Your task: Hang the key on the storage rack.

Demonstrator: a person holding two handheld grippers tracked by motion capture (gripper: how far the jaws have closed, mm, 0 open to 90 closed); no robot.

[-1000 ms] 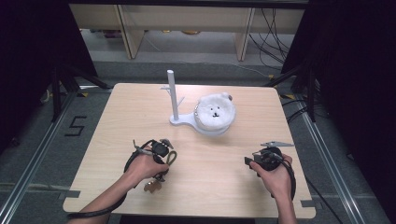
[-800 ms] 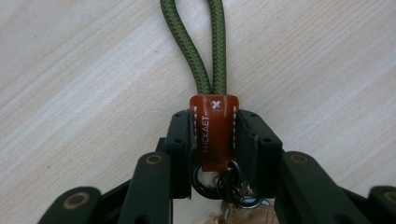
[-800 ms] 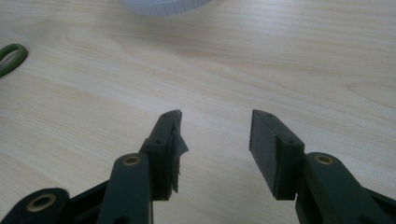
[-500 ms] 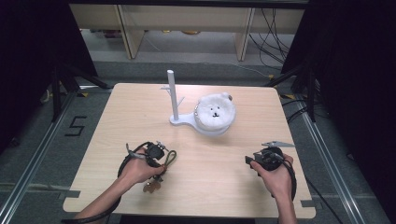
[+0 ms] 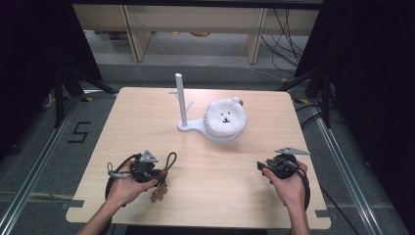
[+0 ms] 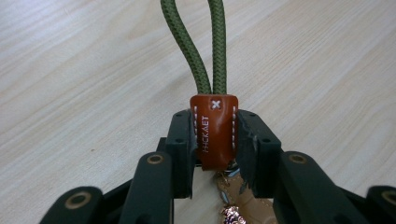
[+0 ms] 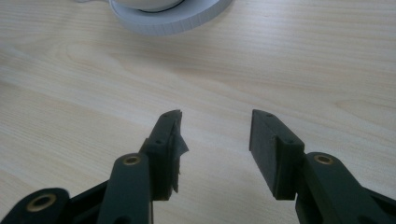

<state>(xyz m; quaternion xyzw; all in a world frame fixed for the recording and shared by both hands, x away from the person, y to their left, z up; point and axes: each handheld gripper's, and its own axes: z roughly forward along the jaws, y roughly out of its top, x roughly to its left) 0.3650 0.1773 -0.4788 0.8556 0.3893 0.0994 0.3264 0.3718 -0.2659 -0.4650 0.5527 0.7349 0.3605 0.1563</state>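
My left gripper [image 5: 152, 171] is near the table's front left, shut on a keychain. In the left gripper view its jaws [image 6: 214, 128] clamp the orange-brown leather tab [image 6: 214, 133], and a green cord loop [image 6: 201, 51] runs forward from the tab. A brown charm [image 5: 157, 195] hangs below the tab. At the front right my right gripper [image 5: 261, 167] is open, with bare table between its jaws [image 7: 215, 128]. In the middle of the table is a white stand with an upright post [image 5: 181, 100], and a white plush bear face [image 5: 225, 117] rests on its round base [image 7: 173, 18].
The light wooden table [image 5: 205, 196] ends just behind both hands. Dark frame legs and cables [image 5: 313, 78] flank it on the floor, and wooden shelving [image 5: 254, 34] stands beyond the far edge.
My left gripper has drifted a little left and toward the near edge, carrying the keychain. The right gripper and the stand have stayed put.
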